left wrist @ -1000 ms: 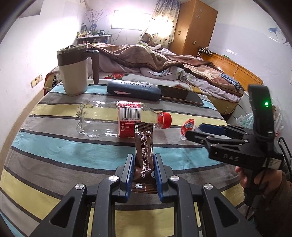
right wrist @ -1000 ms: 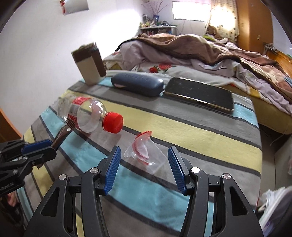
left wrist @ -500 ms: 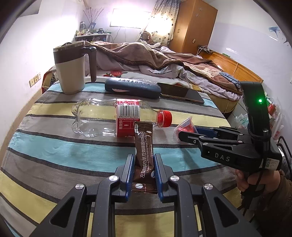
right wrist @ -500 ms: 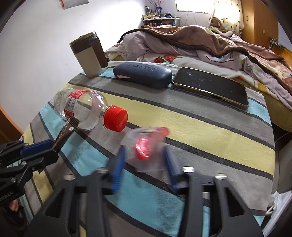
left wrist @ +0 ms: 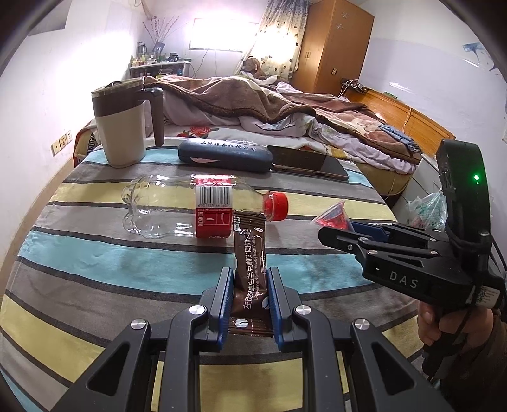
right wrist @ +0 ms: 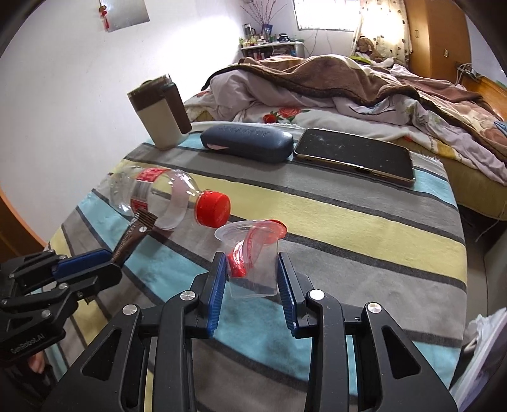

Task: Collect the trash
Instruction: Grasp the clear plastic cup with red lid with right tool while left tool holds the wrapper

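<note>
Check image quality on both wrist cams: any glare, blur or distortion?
Left wrist view: window blown out, glare on the far wall; strong fisheye bending, dark corners; coffee sachet sharp, text legible. Right wrist view: window also overexposed; same barrel distortion; clear plastic cup in focus, no motion blur.

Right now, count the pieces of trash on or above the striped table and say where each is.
3. The empty bottle lies on its side on the cloth. The brown sachet is clamped in the left gripper. The clear cup is clamped in the right gripper. None seem hidden.
</note>
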A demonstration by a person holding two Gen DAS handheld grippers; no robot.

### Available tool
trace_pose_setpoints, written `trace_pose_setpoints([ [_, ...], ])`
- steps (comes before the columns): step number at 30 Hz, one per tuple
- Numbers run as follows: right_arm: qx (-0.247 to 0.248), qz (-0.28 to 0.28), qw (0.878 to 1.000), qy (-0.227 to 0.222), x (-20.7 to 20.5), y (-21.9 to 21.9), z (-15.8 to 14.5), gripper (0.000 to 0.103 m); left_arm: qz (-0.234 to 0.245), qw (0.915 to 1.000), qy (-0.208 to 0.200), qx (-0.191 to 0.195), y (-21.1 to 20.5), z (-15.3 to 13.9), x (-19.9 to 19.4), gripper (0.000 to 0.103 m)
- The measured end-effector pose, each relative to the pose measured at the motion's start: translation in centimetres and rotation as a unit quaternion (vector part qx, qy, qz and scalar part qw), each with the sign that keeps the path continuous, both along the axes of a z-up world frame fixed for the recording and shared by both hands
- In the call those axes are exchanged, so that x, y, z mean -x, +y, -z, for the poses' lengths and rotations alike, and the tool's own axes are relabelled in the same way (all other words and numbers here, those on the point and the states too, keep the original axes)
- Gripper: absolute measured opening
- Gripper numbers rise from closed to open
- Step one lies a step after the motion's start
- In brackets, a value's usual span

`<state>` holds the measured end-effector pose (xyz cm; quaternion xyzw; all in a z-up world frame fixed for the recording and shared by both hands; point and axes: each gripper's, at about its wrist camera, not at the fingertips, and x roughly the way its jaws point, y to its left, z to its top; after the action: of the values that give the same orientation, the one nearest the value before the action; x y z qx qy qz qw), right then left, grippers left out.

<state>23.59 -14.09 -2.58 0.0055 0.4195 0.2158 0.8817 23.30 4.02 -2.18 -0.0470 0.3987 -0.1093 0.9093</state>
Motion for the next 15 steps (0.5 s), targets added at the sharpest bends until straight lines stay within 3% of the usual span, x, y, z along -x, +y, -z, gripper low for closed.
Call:
trace_pose_setpoints([
  [15,-0.026,0.043,0.999,-0.02,2.9,-3.2,-1.7,0.035,0.032,0.999,-0.027,-0.012,-3.7,-2.5,2.6,0.022],
])
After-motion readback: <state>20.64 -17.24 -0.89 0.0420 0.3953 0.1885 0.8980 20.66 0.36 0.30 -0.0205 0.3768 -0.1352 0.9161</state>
